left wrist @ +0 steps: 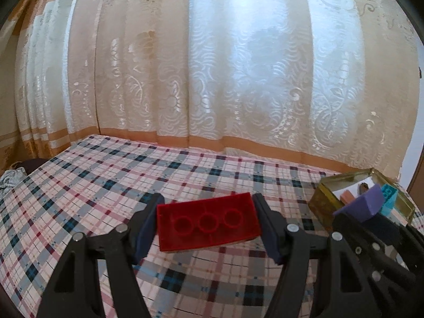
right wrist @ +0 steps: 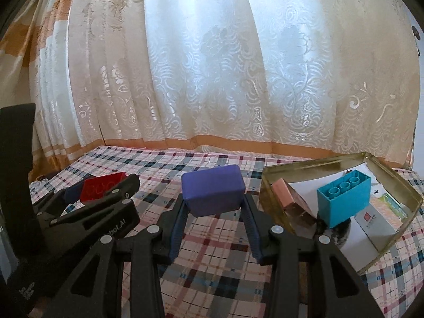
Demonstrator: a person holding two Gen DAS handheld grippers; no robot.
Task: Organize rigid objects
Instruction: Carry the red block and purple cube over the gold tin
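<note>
My left gripper [left wrist: 208,221] is shut on a red building brick [left wrist: 208,224], hollow side facing the camera, held above the plaid cloth. It also shows at the left of the right wrist view [right wrist: 102,186]. My right gripper [right wrist: 214,206] is shut on a purple block [right wrist: 213,197], held just left of a clear yellowish box [right wrist: 408,196]. In the left wrist view the purple block [left wrist: 364,202] and the box [left wrist: 322,198] are at the right. The box holds a cyan brick [right wrist: 344,201] and a pink block [right wrist: 285,193].
A plaid cloth [left wrist: 106,185] covers the surface. A patterned curtain [left wrist: 212,66] hangs close behind its far edge. White cards and small packets [right wrist: 381,212] lie in the box. Crumpled fabric [left wrist: 10,177] sits at the far left.
</note>
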